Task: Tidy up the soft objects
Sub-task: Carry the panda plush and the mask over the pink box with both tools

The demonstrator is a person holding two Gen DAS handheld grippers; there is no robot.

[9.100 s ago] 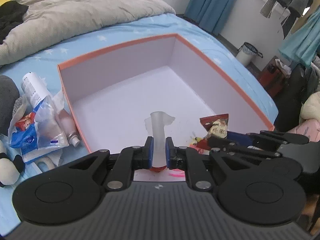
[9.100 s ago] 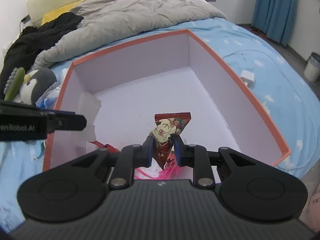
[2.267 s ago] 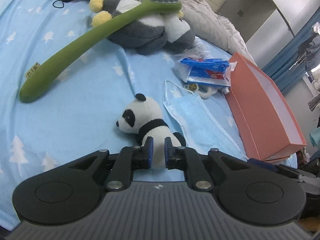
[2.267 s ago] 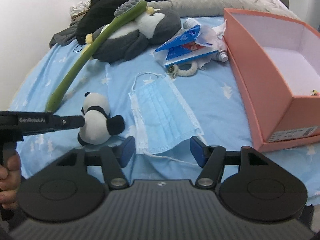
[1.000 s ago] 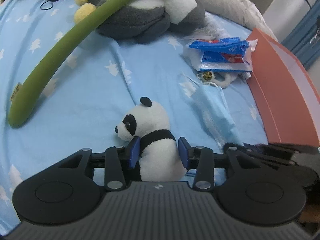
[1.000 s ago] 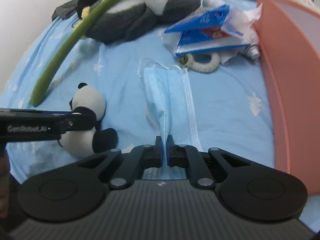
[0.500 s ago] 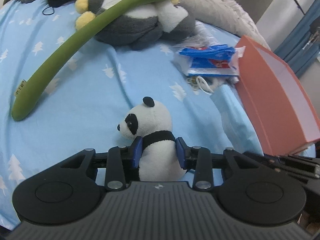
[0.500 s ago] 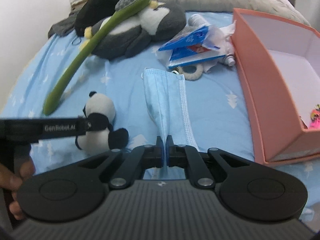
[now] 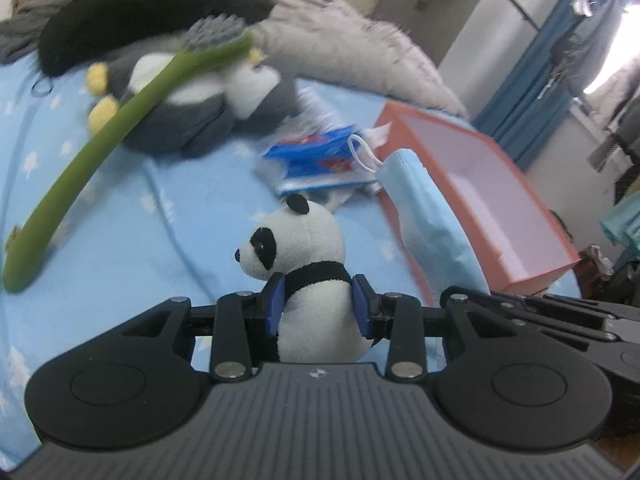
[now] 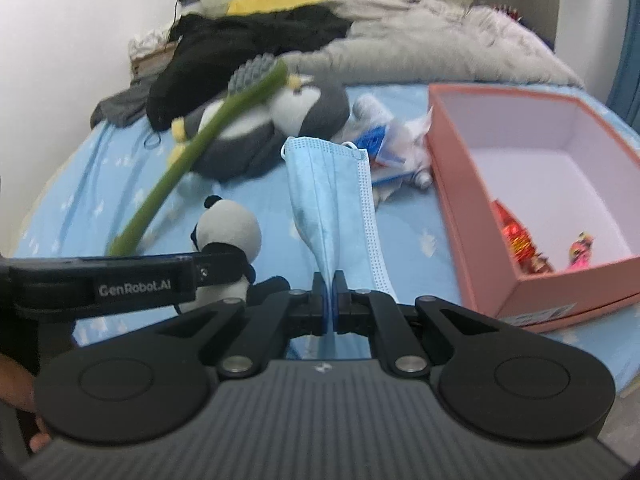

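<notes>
- The only writing that reads clearly is "GenRobot.AI", in white letters on the black side of the left gripper as seen from the right wrist.
- A white label with small print sits on the near outer wall of the box; it is too small to read.
- The blue packet near the box carries red and white print, blurred beyond reading.
- Two grippers: the left gripper has its blue pads pressed on the body of one small panda toy, held above the bed sheet.
- The right gripper is pressed together on one blue face mask, which hangs stretched from its jaws over the sheet, between the panda and the box.
- One orange box with a white inside lies toward the right edge of the bed; at least two small red and pink wrapped items lie in its near corner.
- One large grey penguin toy lies toward the head of the bed, with one long green brush resting across it.
- One black garment and one grey quilt lie beyond it.
</notes>
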